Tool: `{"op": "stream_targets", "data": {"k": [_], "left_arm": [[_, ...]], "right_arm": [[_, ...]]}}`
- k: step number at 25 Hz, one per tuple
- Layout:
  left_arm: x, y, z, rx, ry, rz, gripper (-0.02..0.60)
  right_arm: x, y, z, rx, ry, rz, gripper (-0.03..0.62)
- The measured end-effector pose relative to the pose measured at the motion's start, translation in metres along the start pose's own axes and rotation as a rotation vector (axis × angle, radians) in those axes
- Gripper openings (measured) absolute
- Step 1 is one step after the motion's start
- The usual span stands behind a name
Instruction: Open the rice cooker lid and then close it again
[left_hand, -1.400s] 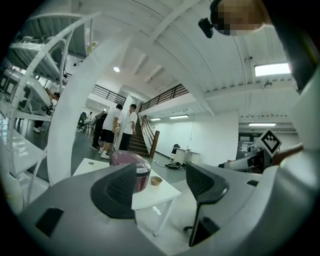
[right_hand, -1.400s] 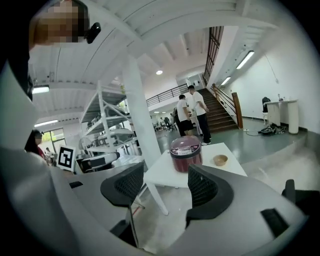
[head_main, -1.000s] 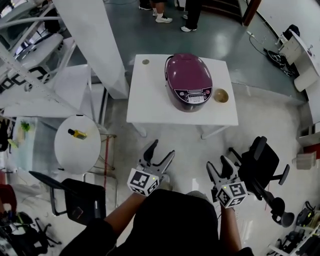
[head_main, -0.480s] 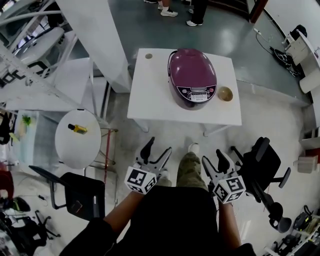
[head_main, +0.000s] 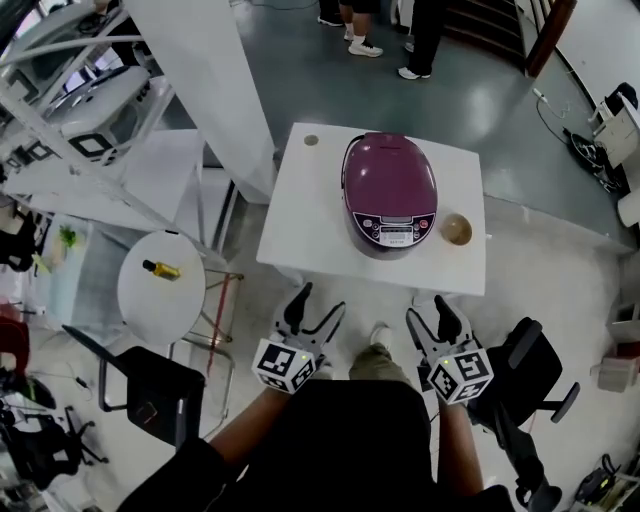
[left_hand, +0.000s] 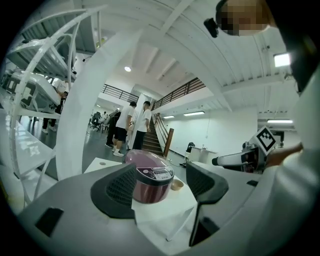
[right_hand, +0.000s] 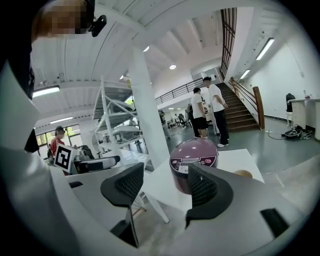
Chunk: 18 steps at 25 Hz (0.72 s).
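Both hands are low and short of the near edge of the white square tabletop (head_main: 300, 225), so nothing is touched yet. The left gripper (head_main: 318, 305) has its jaws apart with nothing between them, and the right gripper (head_main: 430, 312) matches it, spread and empty. Both point toward the domed purple rice cooker (head_main: 390, 195), likely to line up a reach. The cooker stands around the middle of the tabletop, a little toward the right edge, its lid down and its control panel facing the near edge, which suits a frontal reach to release the lid. A small wooden bowl (head_main: 457, 229) sits just beside it toward the near right corner, something to steer round.
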<state>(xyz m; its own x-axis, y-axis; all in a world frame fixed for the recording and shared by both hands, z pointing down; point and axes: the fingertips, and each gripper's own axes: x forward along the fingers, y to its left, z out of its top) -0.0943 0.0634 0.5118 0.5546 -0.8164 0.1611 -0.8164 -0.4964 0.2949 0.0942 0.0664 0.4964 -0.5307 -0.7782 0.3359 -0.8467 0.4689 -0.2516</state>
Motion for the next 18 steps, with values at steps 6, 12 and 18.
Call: {"op": "stream_targets", "data": {"k": [6, 12, 18], "left_arm": [[0.035, -0.004, 0.021, 0.023, -0.044, 0.048, 0.288], [0.061, -0.002, 0.025, 0.033, -0.032, 0.124, 0.288], [0.083, -0.001, 0.032, 0.036, -0.037, 0.22, 0.288]], "right_arm": [[0.016, -0.04, 0.004, 0.018, 0.009, 0.024, 0.244], [0.032, -0.073, 0.014, 0.038, 0.025, 0.065, 0.244], [0.049, -0.1, 0.019, 0.027, 0.058, 0.131, 0.244]]}}
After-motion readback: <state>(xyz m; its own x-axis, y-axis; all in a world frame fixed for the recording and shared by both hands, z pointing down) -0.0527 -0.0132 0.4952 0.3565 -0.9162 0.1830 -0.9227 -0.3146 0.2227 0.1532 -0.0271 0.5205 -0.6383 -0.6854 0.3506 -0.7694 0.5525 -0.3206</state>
